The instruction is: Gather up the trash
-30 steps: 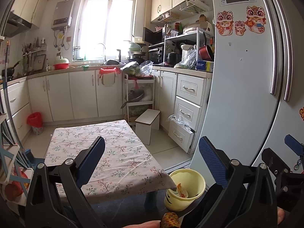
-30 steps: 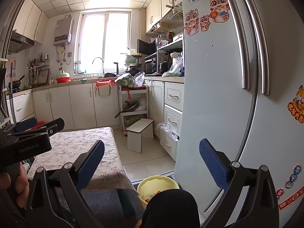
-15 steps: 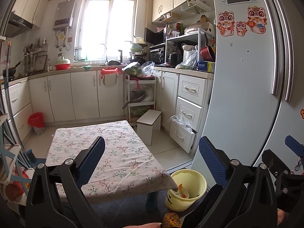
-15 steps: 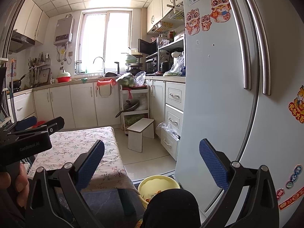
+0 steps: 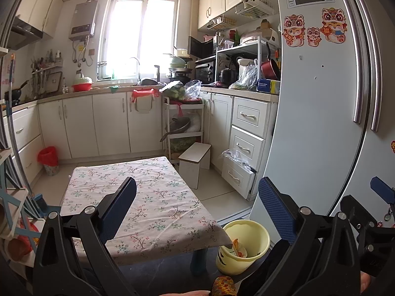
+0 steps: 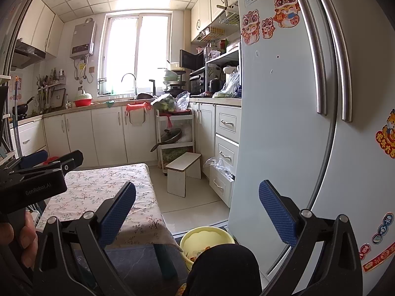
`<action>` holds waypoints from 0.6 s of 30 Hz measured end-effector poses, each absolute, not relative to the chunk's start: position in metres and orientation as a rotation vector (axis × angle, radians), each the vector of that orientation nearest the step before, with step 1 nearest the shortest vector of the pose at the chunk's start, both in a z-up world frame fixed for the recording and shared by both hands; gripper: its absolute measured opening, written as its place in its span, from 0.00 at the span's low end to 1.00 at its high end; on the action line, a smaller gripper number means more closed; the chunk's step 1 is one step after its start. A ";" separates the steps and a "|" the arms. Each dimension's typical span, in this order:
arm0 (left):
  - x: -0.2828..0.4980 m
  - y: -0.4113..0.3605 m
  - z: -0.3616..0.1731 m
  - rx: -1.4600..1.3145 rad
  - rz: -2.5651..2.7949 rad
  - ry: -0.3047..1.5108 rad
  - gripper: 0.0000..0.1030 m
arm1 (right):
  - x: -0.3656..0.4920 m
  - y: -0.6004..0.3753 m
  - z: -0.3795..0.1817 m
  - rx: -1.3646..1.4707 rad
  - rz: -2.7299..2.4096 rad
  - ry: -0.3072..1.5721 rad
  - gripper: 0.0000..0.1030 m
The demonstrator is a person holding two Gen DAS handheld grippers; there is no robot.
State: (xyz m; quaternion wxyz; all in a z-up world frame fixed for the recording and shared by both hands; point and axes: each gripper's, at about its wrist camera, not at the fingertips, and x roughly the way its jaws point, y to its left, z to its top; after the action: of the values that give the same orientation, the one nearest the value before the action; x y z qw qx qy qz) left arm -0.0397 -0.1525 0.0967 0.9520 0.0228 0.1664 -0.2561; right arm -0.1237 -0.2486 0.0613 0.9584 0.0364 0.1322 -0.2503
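A pale yellow bin (image 5: 243, 245) stands on the floor by the low table's near right corner, with scraps of wrapper inside; it also shows in the right wrist view (image 6: 206, 239), partly hidden by a dark knee. My left gripper (image 5: 197, 204) is open and empty, held above the table's near edge. My right gripper (image 6: 197, 206) is open and empty, level with it to the right. The left gripper's body (image 6: 37, 180) shows at the left of the right wrist view.
A low table with a floral cloth (image 5: 138, 197) fills the middle. A silver fridge (image 5: 321, 123) stands close on the right. A small white stool (image 5: 195, 157), a half-open drawer with plastic (image 5: 238, 170), a shelf trolley (image 5: 184, 125) and a red bin (image 5: 49, 160) stand farther back.
Both views have tilted very slightly; the table and bin sit a touch lower in frame. Both grippers stay open and empty.
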 end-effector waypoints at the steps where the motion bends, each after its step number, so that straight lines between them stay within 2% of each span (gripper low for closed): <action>1: -0.040 -0.152 0.097 0.047 -0.521 0.338 0.92 | -0.124 -0.248 0.061 0.074 -0.508 0.269 0.93; 18: -0.039 -0.147 0.097 0.045 -0.514 0.335 0.92 | -0.123 -0.248 0.060 0.076 -0.505 0.272 0.93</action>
State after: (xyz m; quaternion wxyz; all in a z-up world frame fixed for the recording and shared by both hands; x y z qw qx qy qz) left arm -0.0392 -0.1472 0.0969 0.9531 0.0222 0.1647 -0.2530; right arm -0.1230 -0.2482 0.0601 0.9584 0.0372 0.1343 -0.2491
